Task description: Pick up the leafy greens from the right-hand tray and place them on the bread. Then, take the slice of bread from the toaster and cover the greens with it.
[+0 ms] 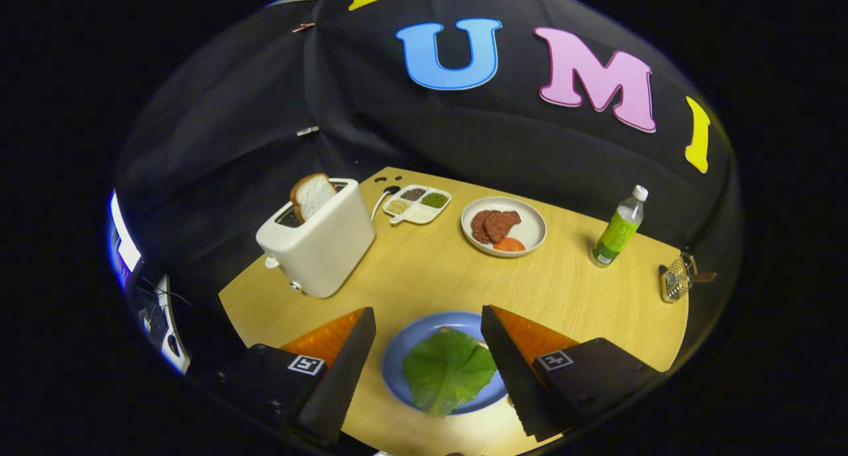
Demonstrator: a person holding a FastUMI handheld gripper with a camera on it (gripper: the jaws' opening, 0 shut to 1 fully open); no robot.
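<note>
The gripper [427, 320] hung above the wooden table [583, 290] with its two fingers spread wide apart and nothing clamped between them. In the gap between the fingers, lower down, lay a blue plate [396, 356], and on it rested the leafy greens [447, 371], a single broad leaf spread flat and reaching just over the plate's near rim. A thin pale edge of bread [452, 330] peeped out from under the far side of the leaf, so the greens sat on top of that slice. Neither finger touched the leaf or the plate. Beyond the left finger stood a cream toaster [323, 244], and a slice of bread [311, 195] stuck up out of its slot, leaning a little. Just beside the toaster, farther back, sat a small divided dish [419, 204] with dark, green and pale contents in its separate compartments; what they were could not be told. Beyond the right finger, well apart from the blue plate, was a white plate [530, 234] holding brownish meat pieces [493, 224] and an orange-red slice [509, 244] touching them at the near side. Farther to the right stood a green bottle [617, 232] with a white cap, upright, and near the table's right edge lay a small metal grater-like object [677, 278].
</note>
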